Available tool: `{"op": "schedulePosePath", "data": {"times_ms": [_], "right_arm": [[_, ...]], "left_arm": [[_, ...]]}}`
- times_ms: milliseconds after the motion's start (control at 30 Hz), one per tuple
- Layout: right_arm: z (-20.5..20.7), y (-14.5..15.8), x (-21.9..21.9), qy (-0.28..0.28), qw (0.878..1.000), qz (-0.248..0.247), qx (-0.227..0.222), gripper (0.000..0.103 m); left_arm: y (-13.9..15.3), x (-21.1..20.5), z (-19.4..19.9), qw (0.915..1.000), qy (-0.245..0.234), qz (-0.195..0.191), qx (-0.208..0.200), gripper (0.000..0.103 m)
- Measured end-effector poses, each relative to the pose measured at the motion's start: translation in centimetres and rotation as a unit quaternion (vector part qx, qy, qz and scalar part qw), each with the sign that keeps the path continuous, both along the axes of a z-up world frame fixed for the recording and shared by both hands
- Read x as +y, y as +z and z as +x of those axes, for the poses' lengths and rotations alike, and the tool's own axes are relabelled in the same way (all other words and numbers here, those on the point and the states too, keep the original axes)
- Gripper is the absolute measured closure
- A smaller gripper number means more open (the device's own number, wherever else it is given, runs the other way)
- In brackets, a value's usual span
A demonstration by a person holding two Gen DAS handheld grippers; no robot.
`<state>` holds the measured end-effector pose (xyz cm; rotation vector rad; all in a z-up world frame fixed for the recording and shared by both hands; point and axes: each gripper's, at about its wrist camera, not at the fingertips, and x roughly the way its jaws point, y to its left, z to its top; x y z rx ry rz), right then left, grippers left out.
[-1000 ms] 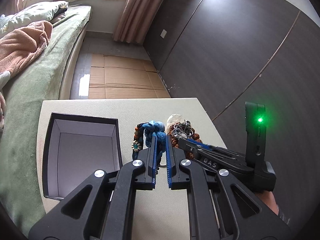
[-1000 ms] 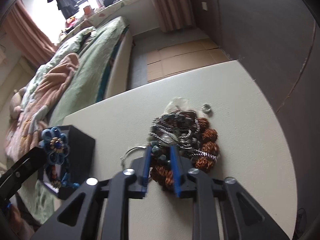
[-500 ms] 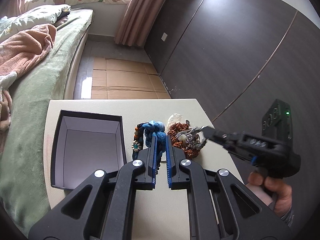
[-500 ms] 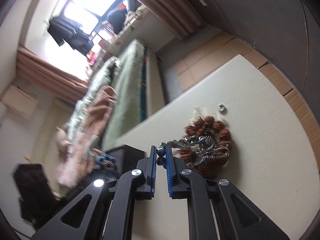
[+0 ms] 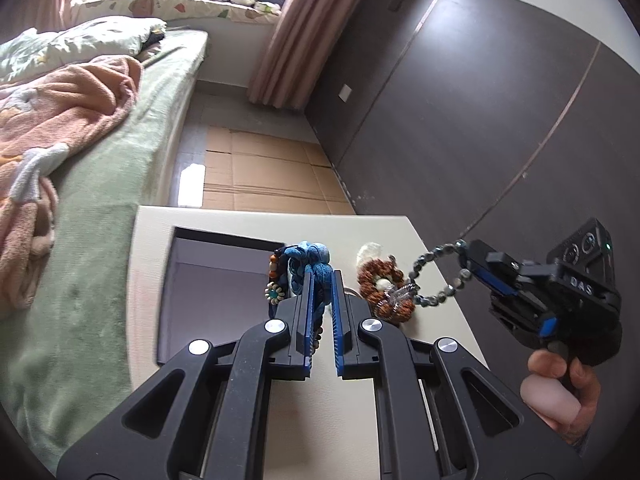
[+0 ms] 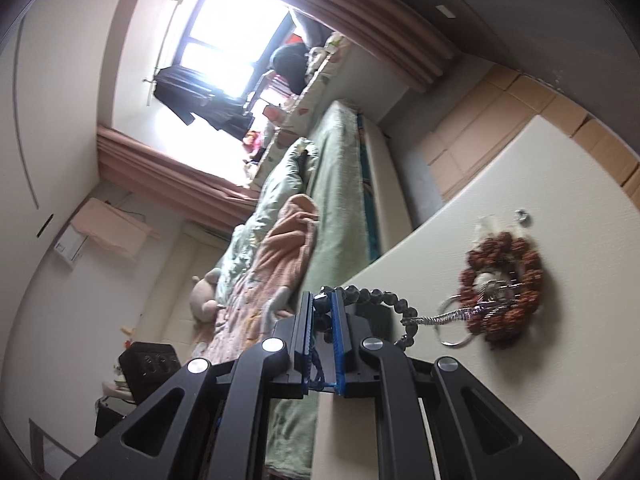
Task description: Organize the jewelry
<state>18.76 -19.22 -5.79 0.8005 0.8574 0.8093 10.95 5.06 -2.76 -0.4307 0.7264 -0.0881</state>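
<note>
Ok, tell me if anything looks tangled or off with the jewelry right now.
Yes. The dark bead bracelet lifted by the right hand-held gripper is snagged: a silver chain runs from it to the brown bead bracelet lying on the table, so they are not coming apart cleanly.

I see a bed (image 5: 132, 168) with a green cover along one side, a peach blanket (image 5: 60, 116) bunched on it. Flattened cardboard (image 5: 260, 176) covers the floor beside a dark panelled wall (image 5: 460, 120). Daylight blazes through the window (image 6: 224, 40), framed by pink curtains (image 6: 384, 12).
</note>
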Motion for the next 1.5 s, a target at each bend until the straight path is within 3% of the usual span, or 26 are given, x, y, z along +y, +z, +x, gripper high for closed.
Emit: {"op": "schedulePosePath", "data": {"times_ms": [300, 433, 467, 500, 533, 600, 767, 867, 933, 967, 1000, 1067, 1167, 1300, 1500], "right_arm": [[-1.3, 0.8, 3.5, 0.026, 0.999, 0.027, -0.018, 0.094], [-2.4, 1.6, 4.2, 0.029, 0.997, 0.055, -0.038, 0.094], [-2.6, 1.8, 4.5, 0.029, 0.997, 0.062, -0.043, 0.094], [-2.7, 1.9, 4.8, 0.03, 0.996, 0.067, -0.044, 0.094], [-2.8, 2.0, 5.1, 0.032, 0.996, 0.074, -0.045, 0.094], [-2.7, 1.9, 5.8, 0.035, 0.996, 0.077, -0.043, 0.094], [-2.6, 1.1, 7.9, 0.045, 0.996, 0.074, -0.029, 0.094], [-2.4, 0.2, 9.2, 0.045, 0.997, 0.066, -0.015, 0.093], [-2.0, -0.7, 10.7, 0.051, 0.998, 0.043, 0.003, 0.089], [-1.8, -1.4, 11.4, 0.06, 0.998, 0.025, 0.014, 0.078], [-1.6, -1.9, 11.8, 0.068, 0.997, 0.021, 0.023, 0.058], [-1.4, -2.7, 11.6, 0.055, 0.998, 0.013, 0.036, 0.047], [-1.3, -2.6, 10.4, 0.042, 0.998, 0.011, 0.036, 0.044], [-1.6, -1.6, 7.6, 0.005, 1.0, -0.012, 0.024, 0.026], [-1.9, -0.8, 3.2, -0.052, 0.996, -0.069, 0.023, 0.019]], "left_arm": [[0.0, 3.7, -0.1, 0.9989, 0.043, -0.012, -0.012, 0.094], [-0.5, 4.7, 0.4, 0.9983, 0.045, -0.035, -0.013, 0.093], [-0.8, 4.9, 0.6, 0.998, 0.047, -0.042, -0.012, 0.089], [-0.9, 5.0, 0.7, 0.9978, 0.046, -0.046, -0.013, 0.075], [-0.8, 5.0, 0.9, 0.9976, 0.046, -0.048, -0.016, 0.054], [-0.5, 5.1, 0.6, 0.9971, 0.057, -0.04, -0.029, 0.038], [0.1, 6.1, -0.3, 0.9958, 0.072, -0.044, -0.035, 0.037], [0.4, 7.1, -0.9, 0.9939, 0.093, -0.047, -0.036, 0.032], [0.6, 7.7, -1.4, 0.9928, 0.105, -0.042, -0.04, 0.027], [0.6, 8.1, -1.5, 0.9922, 0.112, -0.04, -0.039, 0.026], [0.5, 8.5, -1.6, 0.9916, 0.117, -0.041, -0.037, 0.025], [0.2, 9.0, -1.6, 0.9908, 0.123, -0.048, -0.03, 0.025], [-0.1, 9.0, -1.7, 0.9908, 0.122, -0.053, -0.021, 0.025], [0.1, 7.8, -1.7, 0.993, 0.106, -0.047, -0.022, 0.025], [0.4, 4.2, -1.0, 0.9976, 0.057, -0.034, -0.02, 0.025]]}}
